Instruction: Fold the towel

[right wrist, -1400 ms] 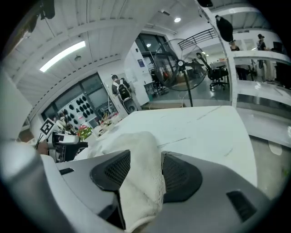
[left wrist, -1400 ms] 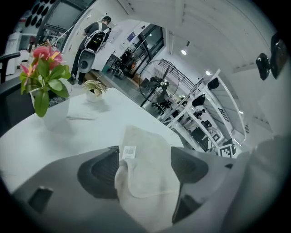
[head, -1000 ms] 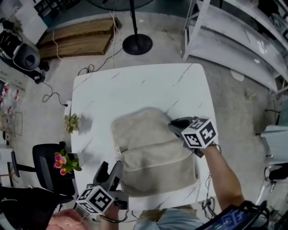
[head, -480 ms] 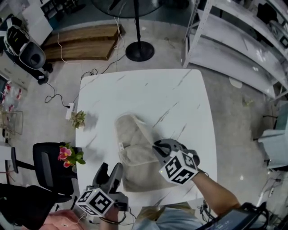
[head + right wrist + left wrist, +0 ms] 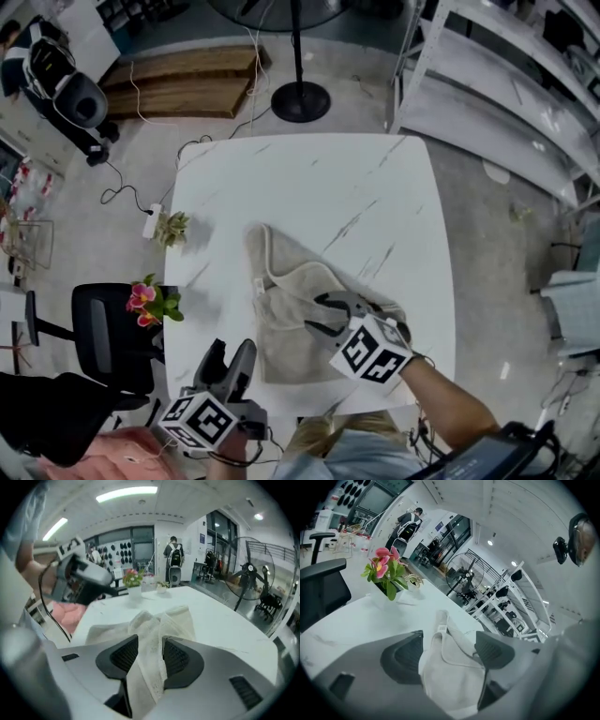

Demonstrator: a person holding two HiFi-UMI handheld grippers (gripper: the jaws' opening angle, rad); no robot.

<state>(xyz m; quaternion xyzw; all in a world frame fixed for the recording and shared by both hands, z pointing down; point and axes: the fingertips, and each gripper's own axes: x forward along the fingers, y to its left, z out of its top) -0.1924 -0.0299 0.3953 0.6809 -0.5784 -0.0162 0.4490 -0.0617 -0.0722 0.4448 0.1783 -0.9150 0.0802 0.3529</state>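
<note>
Towel beige, plain. Surface white marble, thin grey veins. Flowers pink, green leaves. Chair black. Fan base black.

Pink flowers on table's left edge

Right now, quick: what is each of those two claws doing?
Left gripper: open, holding nothing.
Right gripper: jaws have just been opening; the beige towel sits between them, seemingly not pinched.

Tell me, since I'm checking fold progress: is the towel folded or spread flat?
Partly folded: the towel lies rumpled on the table, its right side doubled over the middle, edges uneven.
</note>
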